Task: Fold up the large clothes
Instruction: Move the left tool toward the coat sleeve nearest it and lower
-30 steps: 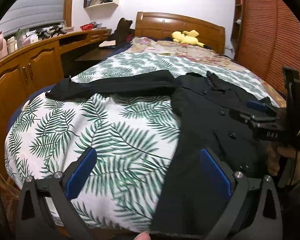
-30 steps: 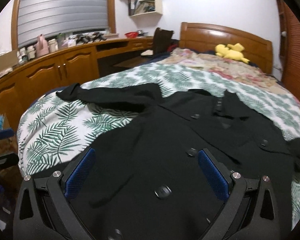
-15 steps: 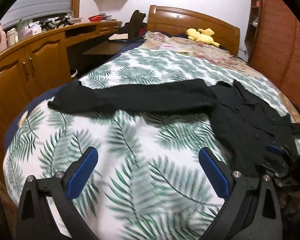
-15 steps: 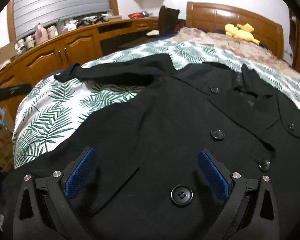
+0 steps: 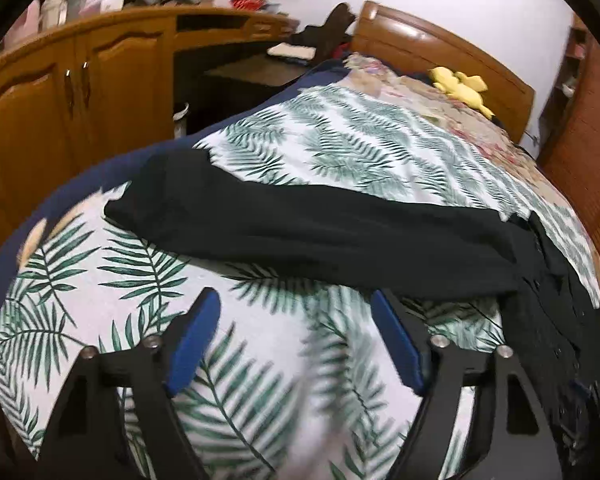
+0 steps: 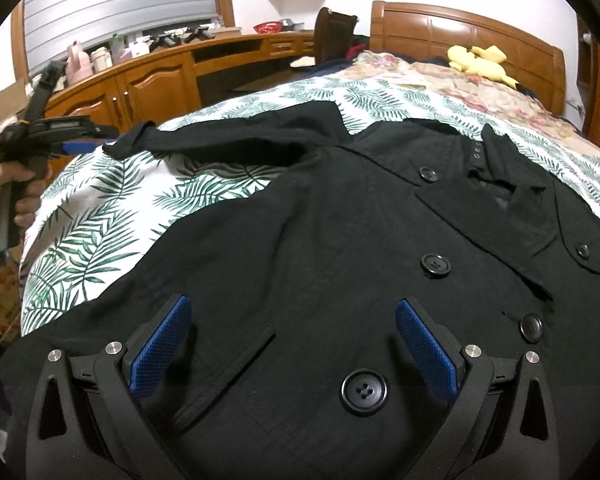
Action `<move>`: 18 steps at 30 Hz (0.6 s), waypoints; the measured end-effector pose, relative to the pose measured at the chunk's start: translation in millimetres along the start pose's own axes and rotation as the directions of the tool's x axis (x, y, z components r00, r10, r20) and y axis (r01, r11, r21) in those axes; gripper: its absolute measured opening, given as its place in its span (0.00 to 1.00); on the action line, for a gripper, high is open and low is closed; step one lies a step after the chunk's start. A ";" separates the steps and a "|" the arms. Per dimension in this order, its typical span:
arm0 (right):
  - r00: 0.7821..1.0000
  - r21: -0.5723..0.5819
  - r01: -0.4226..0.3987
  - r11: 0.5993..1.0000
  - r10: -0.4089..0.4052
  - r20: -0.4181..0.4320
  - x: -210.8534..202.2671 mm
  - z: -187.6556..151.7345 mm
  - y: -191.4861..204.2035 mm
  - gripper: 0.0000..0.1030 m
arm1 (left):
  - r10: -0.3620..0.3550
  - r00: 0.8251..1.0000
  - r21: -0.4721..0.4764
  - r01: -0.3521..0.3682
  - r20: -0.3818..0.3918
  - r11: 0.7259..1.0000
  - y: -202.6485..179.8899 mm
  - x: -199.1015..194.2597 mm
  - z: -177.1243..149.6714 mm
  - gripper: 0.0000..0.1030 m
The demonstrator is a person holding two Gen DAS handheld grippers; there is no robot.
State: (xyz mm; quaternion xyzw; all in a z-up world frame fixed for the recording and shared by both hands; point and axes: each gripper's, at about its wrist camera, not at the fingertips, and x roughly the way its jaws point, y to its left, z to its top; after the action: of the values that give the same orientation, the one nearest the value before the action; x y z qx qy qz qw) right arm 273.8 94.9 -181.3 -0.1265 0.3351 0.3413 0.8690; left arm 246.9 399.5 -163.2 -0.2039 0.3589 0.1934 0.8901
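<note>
A black buttoned coat (image 6: 340, 240) lies front up on the palm-leaf bedspread (image 6: 112, 208). Its left sleeve (image 5: 320, 236) stretches straight out across the bed towards the cabinets. My left gripper (image 5: 296, 332) is open and empty, low over the bedspread just short of the sleeve. It also shows in the right wrist view (image 6: 76, 136), held in a hand beside the sleeve's cuff. My right gripper (image 6: 292, 332) is open and empty, close over the coat's lower front near a large button (image 6: 364, 391).
Wooden cabinets (image 5: 72, 92) and a cluttered desk run along the bed's left side. A wooden headboard (image 6: 460, 32) and a yellow plush toy (image 6: 480, 62) are at the far end, on a floral cover (image 5: 428, 100). A cardboard box (image 6: 0, 292) stands by the bed's corner.
My left gripper has swung left from the coat's body and moved in towards the outstretched sleeve. My right gripper has dropped lower and closer over the coat's front. Both stay open.
</note>
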 end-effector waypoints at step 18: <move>1.000 0.003 -0.023 1.000 0.023 -0.022 5.3 -1.2 0.8 1.00 | -0.103 0.991 -0.317 0.072 -0.082 0.946 43.0 62.1 15.5 0.72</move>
State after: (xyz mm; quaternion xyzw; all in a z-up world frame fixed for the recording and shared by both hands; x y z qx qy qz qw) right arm 275.5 97.6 -185.7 -0.1251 0.3464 0.3492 0.8616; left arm 276.0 455.8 -207.2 -0.3675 0.3573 0.1982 0.8354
